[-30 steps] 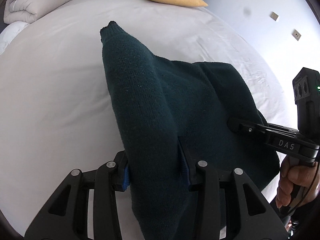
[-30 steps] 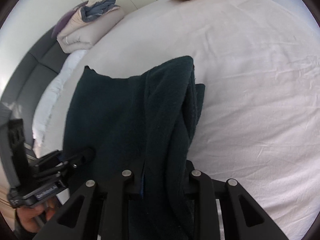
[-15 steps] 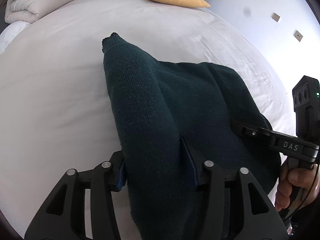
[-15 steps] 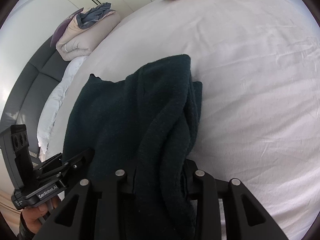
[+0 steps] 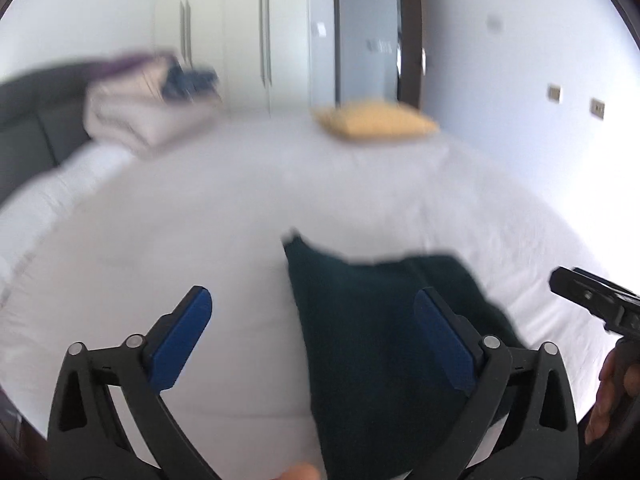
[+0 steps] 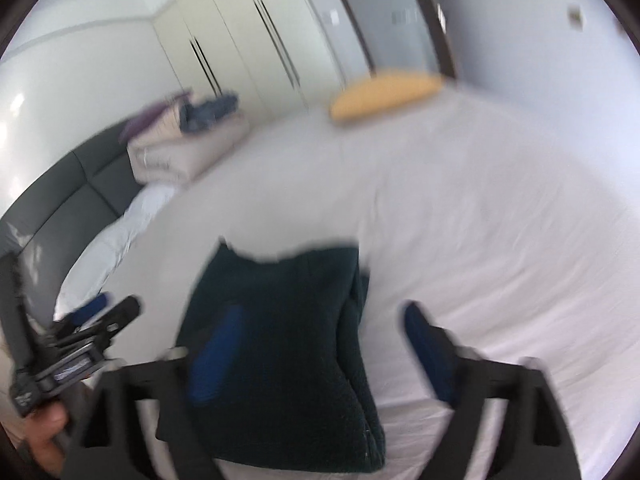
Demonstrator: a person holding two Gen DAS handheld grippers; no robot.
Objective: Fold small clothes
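Observation:
A dark green knitted sweater (image 5: 372, 320) lies folded on the white bed (image 5: 240, 208); it also shows in the right wrist view (image 6: 280, 320). My left gripper (image 5: 316, 316) is open and empty, raised above the sweater's left edge, blue pads spread wide. My right gripper (image 6: 320, 344) is open and empty above the sweater's right side. Each gripper shows at the edge of the other's view: the right one (image 5: 592, 300), the left one (image 6: 80, 340). Both views are blurred by motion.
A yellow pillow (image 5: 372, 120) lies at the far end of the bed. A folded duvet stack (image 5: 148, 108) sits at the far left by a grey headboard (image 5: 28, 128). White wardrobes (image 5: 240, 40) and a door stand behind.
Both grippers have opened and let go of the sweater, which now lies on the bed. Both have lifted and tilted up, bringing the room into view.

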